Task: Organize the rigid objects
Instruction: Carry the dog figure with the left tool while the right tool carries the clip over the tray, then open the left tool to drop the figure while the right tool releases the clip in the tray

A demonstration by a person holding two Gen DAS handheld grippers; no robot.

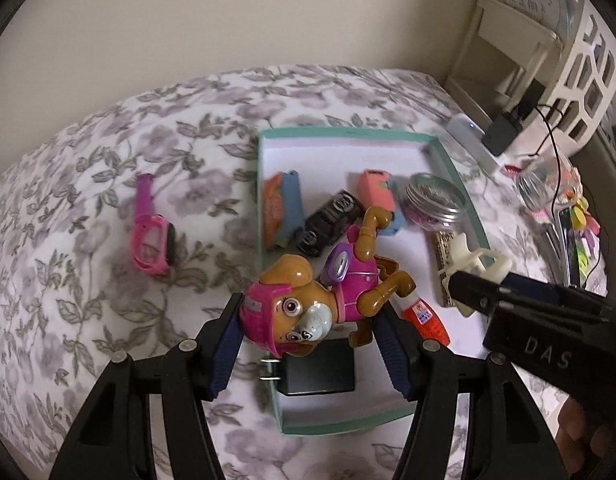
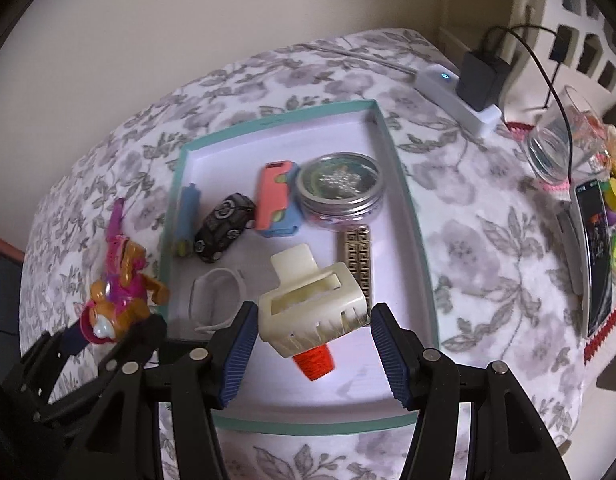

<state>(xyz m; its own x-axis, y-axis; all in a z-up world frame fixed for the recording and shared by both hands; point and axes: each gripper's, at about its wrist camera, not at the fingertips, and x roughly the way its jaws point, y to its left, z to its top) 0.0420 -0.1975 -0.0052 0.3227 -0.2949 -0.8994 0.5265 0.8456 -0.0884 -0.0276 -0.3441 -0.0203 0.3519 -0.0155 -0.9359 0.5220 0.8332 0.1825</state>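
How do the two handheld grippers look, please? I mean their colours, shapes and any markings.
Both the left gripper and the right gripper are matte black plastic with angular, open-framed arms and small round silver pins at the joints. The fingers carry ribbed dark blue pads on their inner faces. The right gripper's body shows pale letters "DAS" in the left wrist view. No cables or sleeves are visible.

Both wrist cams look steeply down, close, sharing teal tray (image 1: 459, 184).
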